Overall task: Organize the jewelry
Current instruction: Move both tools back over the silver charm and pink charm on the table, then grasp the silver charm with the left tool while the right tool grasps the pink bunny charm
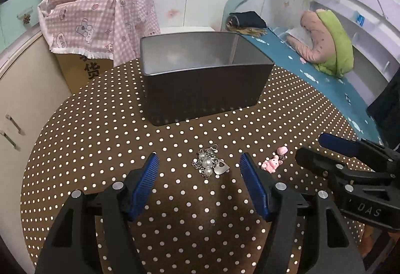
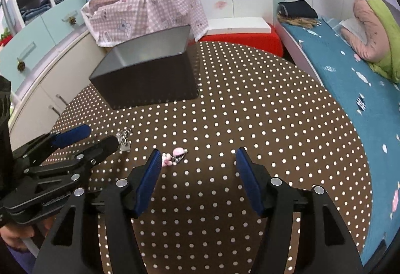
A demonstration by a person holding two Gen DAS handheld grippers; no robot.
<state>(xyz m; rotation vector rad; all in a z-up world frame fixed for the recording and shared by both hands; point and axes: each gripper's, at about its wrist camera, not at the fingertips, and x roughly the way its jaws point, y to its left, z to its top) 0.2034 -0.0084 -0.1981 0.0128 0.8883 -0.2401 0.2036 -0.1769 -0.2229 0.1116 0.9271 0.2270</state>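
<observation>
Two grippers hover spread and empty over the dotted table (image 1: pixel 75 139). The pearl chain (image 1: pixel 210 164) lies straight ahead between the left gripper (image 1: pixel 200 161) fingers, with the tin box (image 1: pixel 200 78) beyond; the right gripper (image 2: pixel 196 156) points past the pink charm (image 2: pixel 175 155).

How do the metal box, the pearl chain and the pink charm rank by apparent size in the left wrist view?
1. Metal box, by far the largest.
2. Pearl chain.
3. Pink charm, somewhat smaller than the chain; both lie about equally near the camera.
</observation>
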